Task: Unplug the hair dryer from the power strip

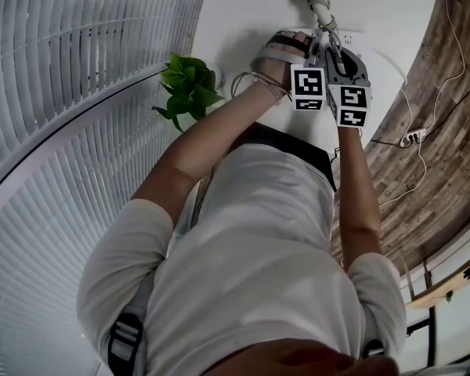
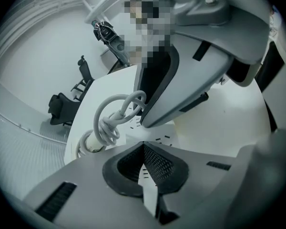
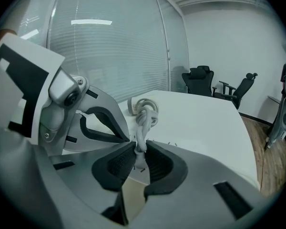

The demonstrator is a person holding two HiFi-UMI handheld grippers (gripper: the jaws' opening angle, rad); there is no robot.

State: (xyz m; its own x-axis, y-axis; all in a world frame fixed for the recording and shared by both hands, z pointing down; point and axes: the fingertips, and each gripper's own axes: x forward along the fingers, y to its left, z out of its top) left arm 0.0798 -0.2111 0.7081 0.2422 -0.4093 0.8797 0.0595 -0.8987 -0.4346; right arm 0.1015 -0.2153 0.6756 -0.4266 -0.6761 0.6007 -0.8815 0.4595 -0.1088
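On the white table lies the white power strip (image 2: 158, 136), its slot marks showing just past my left gripper (image 2: 144, 149). That gripper is shut with nothing between its pads, and its tips point steeply down at the strip. My right gripper (image 3: 139, 148) comes in from the other side. It is shut on the hair dryer's white plug (image 3: 139, 157), which stands in the strip. From the plug the knotted white cord (image 3: 146, 111) runs away to the dryer's handle end (image 2: 88, 144). In the head view both marker cubes sit side by side over the strip (image 1: 351, 41).
A green potted plant (image 1: 189, 84) stands left of the hands, beside the window blinds (image 1: 70, 92). Black office chairs (image 3: 205, 80) stand beyond the table's far end. Another socket block with thin cables (image 1: 413, 137) lies on the wooden floor to the right.
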